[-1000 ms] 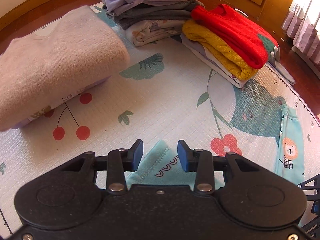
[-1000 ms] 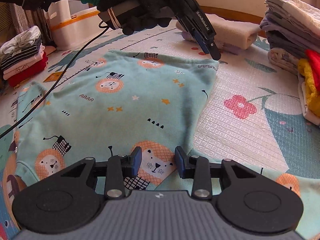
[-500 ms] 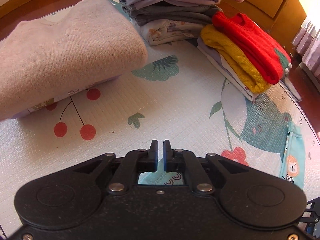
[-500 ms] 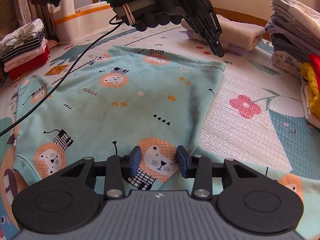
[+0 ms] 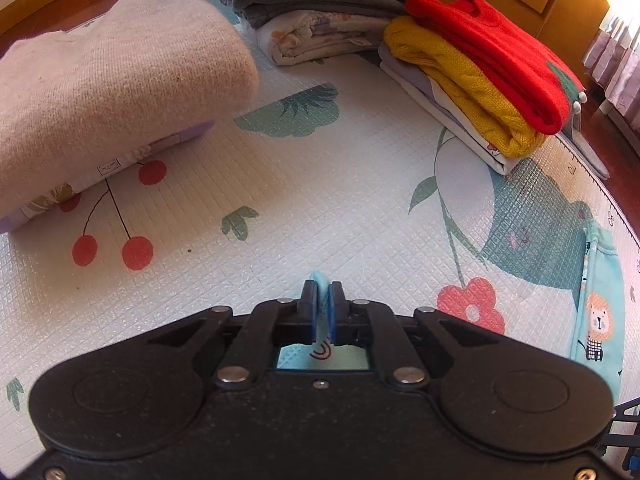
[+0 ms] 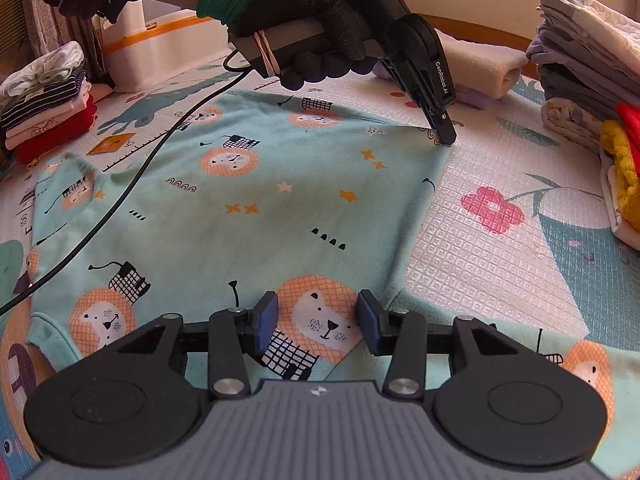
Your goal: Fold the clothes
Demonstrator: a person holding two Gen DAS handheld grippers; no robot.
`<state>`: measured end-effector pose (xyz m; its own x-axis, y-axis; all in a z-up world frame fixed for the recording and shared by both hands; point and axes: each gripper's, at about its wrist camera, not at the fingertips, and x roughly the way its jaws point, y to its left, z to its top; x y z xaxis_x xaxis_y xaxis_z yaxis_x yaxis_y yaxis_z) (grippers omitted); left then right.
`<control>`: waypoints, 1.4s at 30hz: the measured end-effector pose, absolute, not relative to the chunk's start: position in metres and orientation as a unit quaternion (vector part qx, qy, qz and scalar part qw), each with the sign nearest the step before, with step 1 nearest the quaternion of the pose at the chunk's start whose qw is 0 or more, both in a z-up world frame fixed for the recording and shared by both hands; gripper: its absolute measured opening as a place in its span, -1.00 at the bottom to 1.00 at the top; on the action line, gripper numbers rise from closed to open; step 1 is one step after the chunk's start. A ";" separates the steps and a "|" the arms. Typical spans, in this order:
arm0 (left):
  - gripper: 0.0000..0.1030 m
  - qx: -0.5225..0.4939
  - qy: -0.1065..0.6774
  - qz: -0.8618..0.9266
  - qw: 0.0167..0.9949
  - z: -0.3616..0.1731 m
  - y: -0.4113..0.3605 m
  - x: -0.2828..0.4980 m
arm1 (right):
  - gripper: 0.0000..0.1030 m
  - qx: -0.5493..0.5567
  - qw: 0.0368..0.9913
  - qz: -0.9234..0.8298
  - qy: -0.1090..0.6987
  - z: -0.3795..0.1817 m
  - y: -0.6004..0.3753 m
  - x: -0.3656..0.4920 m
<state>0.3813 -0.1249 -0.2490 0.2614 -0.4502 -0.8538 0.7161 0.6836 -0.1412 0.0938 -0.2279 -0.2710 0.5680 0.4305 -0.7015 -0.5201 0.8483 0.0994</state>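
A light blue child's top with lion prints [image 6: 280, 200] lies spread flat on the play mat [image 6: 500, 272]. My left gripper [image 5: 323, 300] is shut on the far right corner of its hem; a sliver of blue cloth shows between the pads. In the right wrist view that same gripper [image 6: 446, 138] presses down at the corner, held by a black gloved hand [image 6: 320, 60]. My right gripper [image 6: 316, 316] stands open just above the near edge of the top, over a lion print. A sleeve [image 5: 600, 312] lies off to the right.
Folded beige knit [image 5: 112, 100] lies left ahead. A tall stack of grey and lilac clothes [image 5: 320, 8] and a red and yellow knit pile [image 5: 480, 80] stand at the back right. A white box [image 6: 160, 52] and striped folded clothes [image 6: 44, 104] sit far left. A black cable [image 6: 132, 184] crosses the top.
My left gripper went from open to shut on the hem corner and moved down to the mat. The right gripper stayed open and hardly moved.
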 end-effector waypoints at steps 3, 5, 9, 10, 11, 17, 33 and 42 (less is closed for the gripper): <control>-0.56 0.136 0.482 -0.361 0.787 -0.245 -0.123 0.385 | -0.11 -0.065 0.884 0.270 0.377 -0.271 -0.227 0.093; -0.36 0.130 0.472 -0.348 0.800 -0.238 -0.115 0.387 | -0.12 -0.066 0.882 0.270 0.379 -0.270 -0.227 0.094; -0.36 0.154 0.457 -0.356 0.800 -0.209 -0.089 0.375 | -0.12 -0.069 0.879 0.274 0.384 -0.268 -0.228 0.097; -0.36 0.163 0.453 -0.359 0.799 -0.200 -0.078 0.369 | -0.12 -0.069 0.878 0.276 0.385 -0.267 -0.228 0.097; -0.37 0.173 0.451 -0.358 0.799 -0.190 -0.062 0.362 | -0.13 -0.069 0.877 0.278 0.386 -0.265 -0.229 0.098; -0.37 0.124 0.450 -0.296 0.834 -0.161 0.058 0.321 | -0.14 -0.070 0.874 0.280 0.391 -0.259 -0.230 0.102; -0.37 -0.051 0.474 -0.247 0.844 -0.212 0.166 0.236 | -0.14 -0.040 0.876 0.268 0.398 -0.242 -0.235 0.305; -0.37 -0.070 0.463 -0.240 0.851 -0.210 0.188 0.238 | -0.19 -0.049 0.896 0.250 0.364 -0.231 -0.234 0.304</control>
